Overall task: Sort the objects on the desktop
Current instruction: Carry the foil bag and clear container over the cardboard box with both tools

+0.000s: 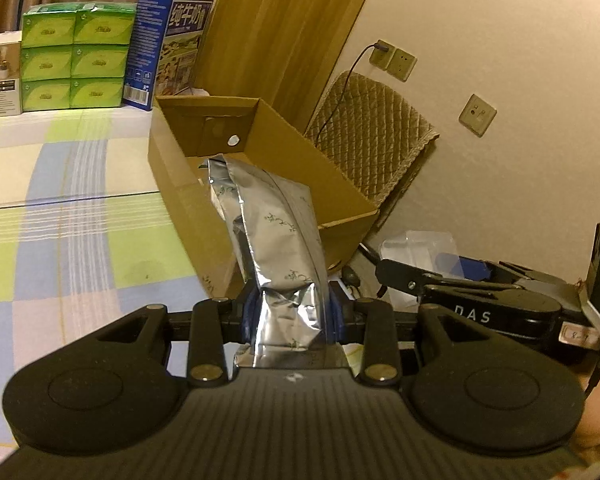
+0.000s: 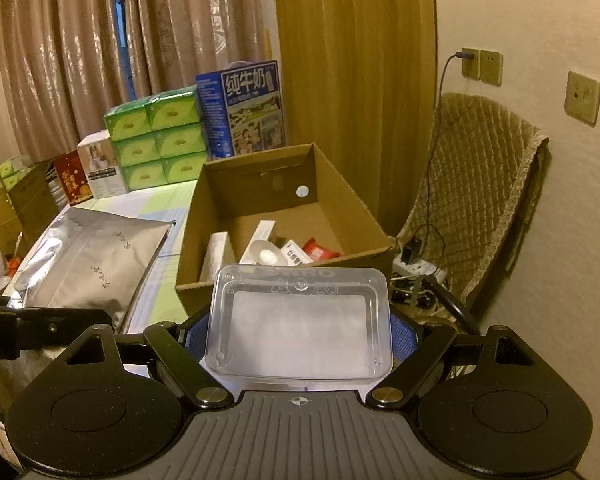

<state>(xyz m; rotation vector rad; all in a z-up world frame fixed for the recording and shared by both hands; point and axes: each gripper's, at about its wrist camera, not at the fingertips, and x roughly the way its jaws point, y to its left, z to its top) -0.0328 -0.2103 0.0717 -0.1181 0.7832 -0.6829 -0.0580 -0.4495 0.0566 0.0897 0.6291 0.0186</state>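
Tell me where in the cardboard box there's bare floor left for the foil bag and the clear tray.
The cardboard box has bare floor at its far end, below the wall with the round hole. The near end is crowded: a white tube, a white scoop and a red packet.

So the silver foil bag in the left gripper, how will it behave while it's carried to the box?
The silver foil bag looks crumpled where the left gripper pinches it, so probably soft and easily creased. It stands up above the grip, so it seems fairly light. Its glossy film may slip.
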